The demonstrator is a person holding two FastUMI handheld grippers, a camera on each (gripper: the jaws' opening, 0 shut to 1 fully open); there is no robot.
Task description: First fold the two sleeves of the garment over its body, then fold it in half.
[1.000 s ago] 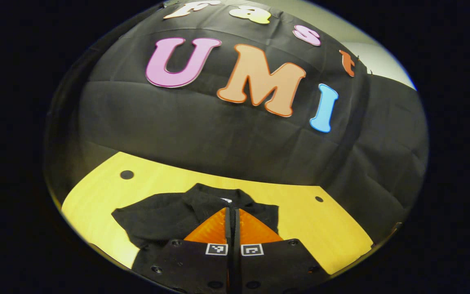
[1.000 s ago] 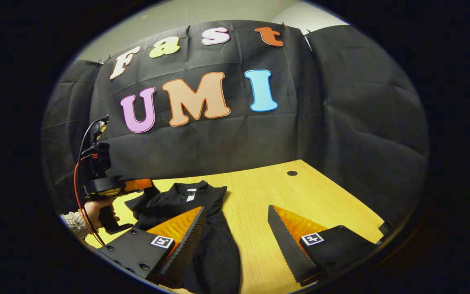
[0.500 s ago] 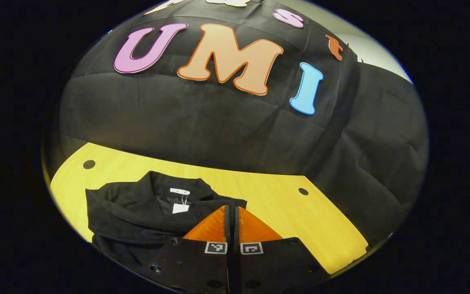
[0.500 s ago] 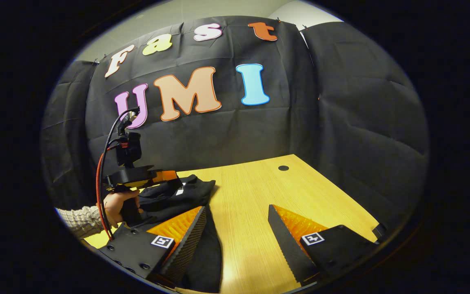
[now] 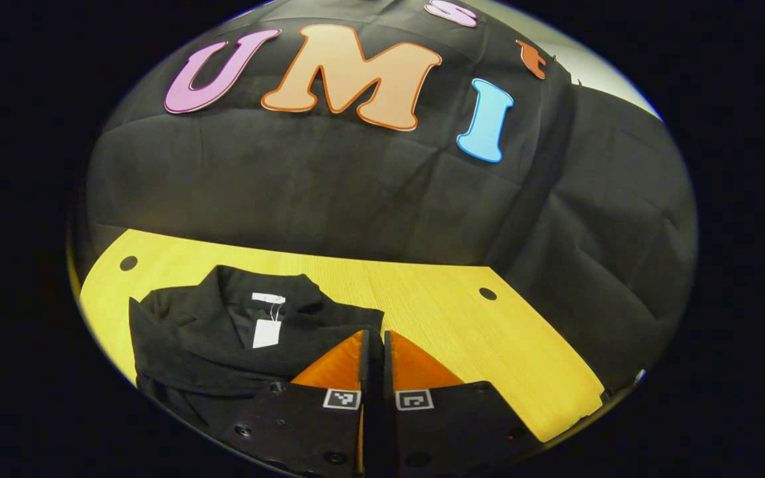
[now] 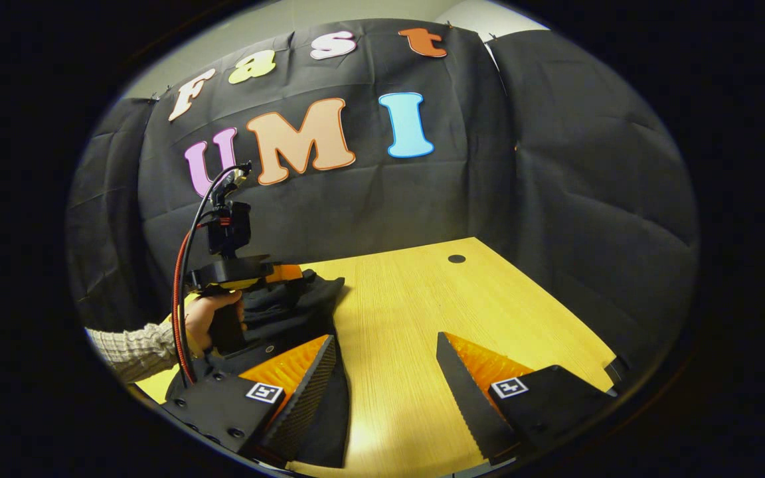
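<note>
Left hand-held gripper (image 5: 372,345) clenched, apparently pinching black garment (image 5: 210,332) cloth, though the nip is hidden | right hand-held gripper (image 6: 386,358) released, fingers spread over the surface (image 6: 422,299) | garment lies bunched on surface, collar away | advice: carry sleeve low across body, lay flat before letting go.

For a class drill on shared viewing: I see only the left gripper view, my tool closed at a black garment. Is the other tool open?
Observer: Yes, the right tool is open, with bare table between its fingers.
Operator: Is it near the garment?
Observer: The garment reaches beside one of its fingers; I cannot tell whether they touch.
Operator: Who holds my tool?
Observer: A hand in a checked sleeve grips the left tool.
</note>
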